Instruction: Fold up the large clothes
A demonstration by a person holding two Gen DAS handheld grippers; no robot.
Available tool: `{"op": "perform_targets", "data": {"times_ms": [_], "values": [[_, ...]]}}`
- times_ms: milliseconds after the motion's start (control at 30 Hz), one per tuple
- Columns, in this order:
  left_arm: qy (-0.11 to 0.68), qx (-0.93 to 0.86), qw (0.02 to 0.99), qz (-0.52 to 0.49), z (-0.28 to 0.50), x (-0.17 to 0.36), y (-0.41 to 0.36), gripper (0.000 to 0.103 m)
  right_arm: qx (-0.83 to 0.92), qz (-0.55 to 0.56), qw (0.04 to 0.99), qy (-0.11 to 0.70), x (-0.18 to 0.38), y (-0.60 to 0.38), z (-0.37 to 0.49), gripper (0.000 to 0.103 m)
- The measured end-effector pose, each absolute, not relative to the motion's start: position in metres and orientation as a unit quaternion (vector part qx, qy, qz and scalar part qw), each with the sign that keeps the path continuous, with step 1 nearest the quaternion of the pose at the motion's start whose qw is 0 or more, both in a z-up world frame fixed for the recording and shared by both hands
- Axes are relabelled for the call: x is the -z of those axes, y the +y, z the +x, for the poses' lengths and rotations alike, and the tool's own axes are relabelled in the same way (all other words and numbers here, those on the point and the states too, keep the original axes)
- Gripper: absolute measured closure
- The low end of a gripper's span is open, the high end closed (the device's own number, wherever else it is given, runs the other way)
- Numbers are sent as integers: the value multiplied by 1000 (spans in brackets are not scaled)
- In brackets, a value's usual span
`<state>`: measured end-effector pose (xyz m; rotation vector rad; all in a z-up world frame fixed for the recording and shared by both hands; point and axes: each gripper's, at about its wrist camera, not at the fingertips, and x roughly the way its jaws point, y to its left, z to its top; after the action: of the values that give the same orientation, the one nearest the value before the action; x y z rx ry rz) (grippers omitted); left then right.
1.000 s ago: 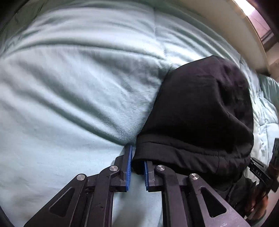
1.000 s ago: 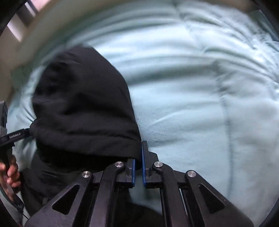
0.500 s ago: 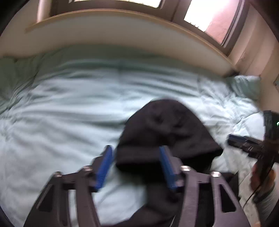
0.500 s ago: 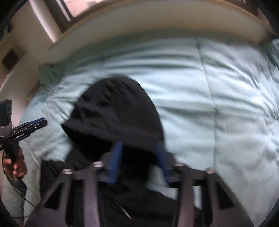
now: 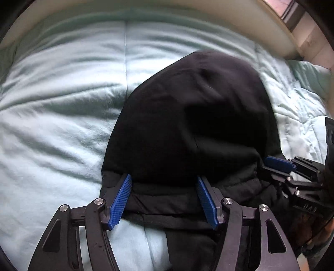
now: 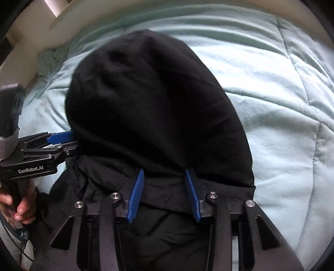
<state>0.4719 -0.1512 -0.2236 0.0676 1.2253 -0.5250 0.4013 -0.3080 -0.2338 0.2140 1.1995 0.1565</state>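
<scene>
A black garment [image 5: 187, 116] lies folded over itself on a pale green bed cover [image 5: 62, 100]; it also shows in the right wrist view [image 6: 150, 100]. My left gripper [image 5: 163, 198] is open, its blue pads either side of the fold's near left edge, holding nothing. My right gripper [image 6: 165, 193] is open over the fold's near right edge, empty. Each gripper appears in the other's view: the right one [image 5: 279, 164] at the garment's right side, the left one [image 6: 60, 139] at its left side. The garment's lower layers are hidden under the fold.
The bed cover [image 6: 281, 104] spreads wide on both sides of the garment. A cream headboard or wall ledge [image 5: 271, 29] runs along the far side, with a window [image 5: 292, 12] above. A hand [image 6: 20, 206] holds the left gripper's handle.
Both grippers were shut on the garment's hem one second ago; they opened and let go, and the folded top layer now rests on the lower part. Both grippers have drawn back slightly.
</scene>
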Motion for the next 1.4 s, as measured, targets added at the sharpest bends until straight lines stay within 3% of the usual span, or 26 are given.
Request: {"op": "perform_targets", "data": {"times_ms": [167,367,467,567,600,667,700,933,1133,1167,1200,1233,1333,1400], "values": [[543,263,797,-18,457,199,-122,37,-80,109,841,524,199,-323,370,60],[589,217,778,19,473,239,-124,38,-70,116,808,574,243,-334,380,60],[568,225,790,52,467,217,-130,38,-74,95,807,578,238,-329,383,60],[517,255,817,13,466,175,-111,38,-92,85,823,553,210,-332,380,59],[506,255,824,6,471,164,-107,37,-97,86,832,540,198,-338,381,57],[492,254,833,1,491,148,-107,36,-97,91,840,525,186,-350,386,37],[495,258,830,2,501,145,-113,36,-96,93,842,523,183,-356,394,35],[580,328,745,-38,567,199,-140,35,-127,136,817,546,208,-376,444,35],[595,347,725,-32,584,231,-160,38,-167,154,791,568,237,-371,481,35],[589,348,728,-28,582,230,-162,59,-168,158,789,570,241,-369,486,37],[586,354,728,-26,578,227,-164,74,-174,160,788,569,243,-367,489,41],[581,357,731,-20,574,221,-165,86,-180,158,787,568,240,-369,488,61],[545,349,761,32,548,195,-168,91,-191,120,809,543,221,-357,475,83],[517,349,780,55,523,171,-166,92,-188,97,823,527,200,-350,459,86]]}}
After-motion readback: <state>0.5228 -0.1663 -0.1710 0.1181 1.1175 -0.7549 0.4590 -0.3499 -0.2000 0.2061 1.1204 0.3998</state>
